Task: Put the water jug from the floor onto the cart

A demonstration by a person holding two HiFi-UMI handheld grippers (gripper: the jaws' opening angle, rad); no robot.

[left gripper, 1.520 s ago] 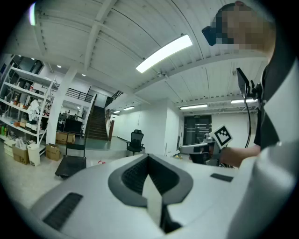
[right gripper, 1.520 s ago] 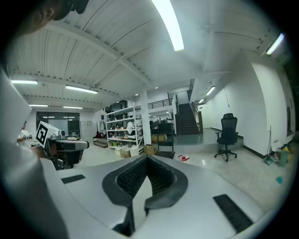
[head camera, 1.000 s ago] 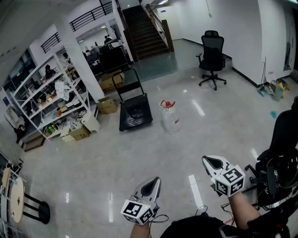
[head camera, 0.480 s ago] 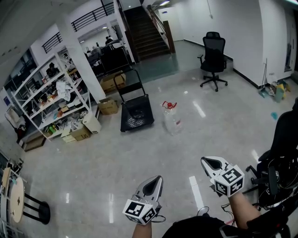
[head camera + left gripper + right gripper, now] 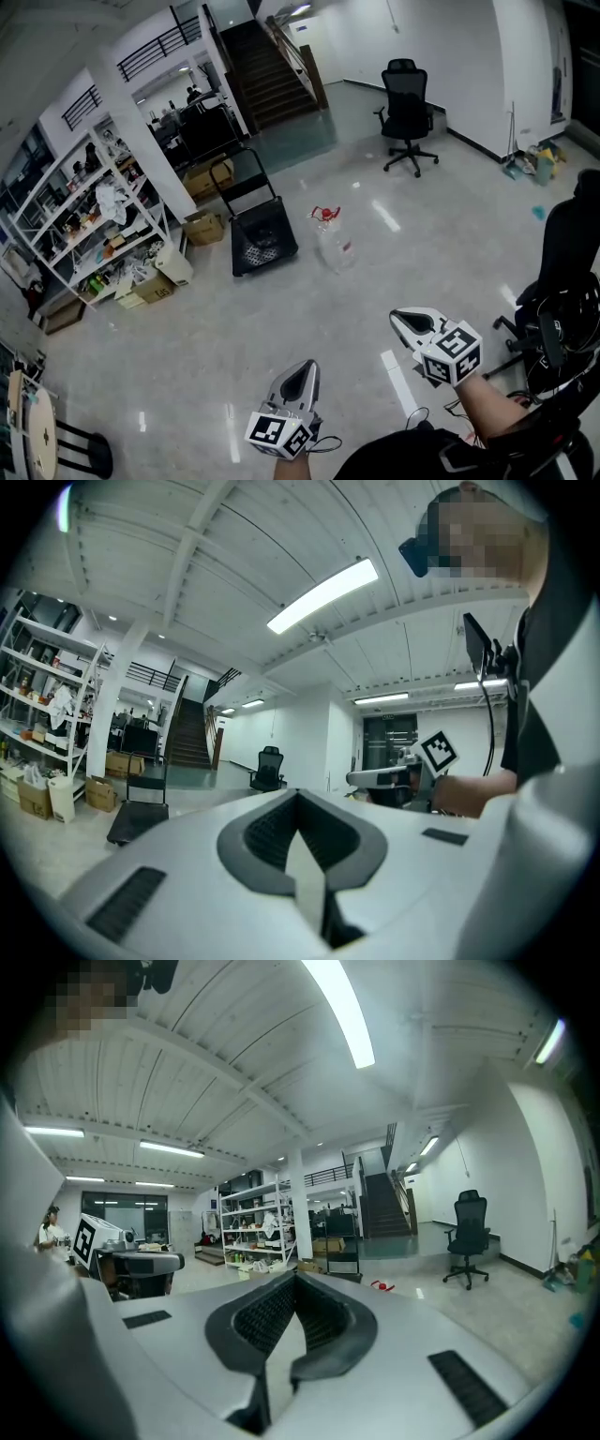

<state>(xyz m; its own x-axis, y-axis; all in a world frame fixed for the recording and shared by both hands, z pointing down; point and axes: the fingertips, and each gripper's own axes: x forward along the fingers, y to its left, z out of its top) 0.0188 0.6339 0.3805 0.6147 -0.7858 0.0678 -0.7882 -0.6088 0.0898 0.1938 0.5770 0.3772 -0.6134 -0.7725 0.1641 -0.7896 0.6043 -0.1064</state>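
Water jug (image 5: 330, 242), clear with a red cap, stands upright on the glossy floor (image 5: 281, 347), just to the right of the black cart (image 5: 261, 242) and well ahead of both grippers. Left gripper (image 5: 302, 373) and right gripper (image 5: 405, 320) point forward, jaws closed together, nothing between them.

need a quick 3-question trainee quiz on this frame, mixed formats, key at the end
1. True or false: the water jug already sits on the cart.
2. Which piece of furniture stands far behind the jug? A) office chair B) sofa C) piano
3. Fill in: the left gripper and right gripper both have their jaws ____.
Key: 1 false, it stands on the floor beside the cart; 2 A; 3 shut, with nothing held.
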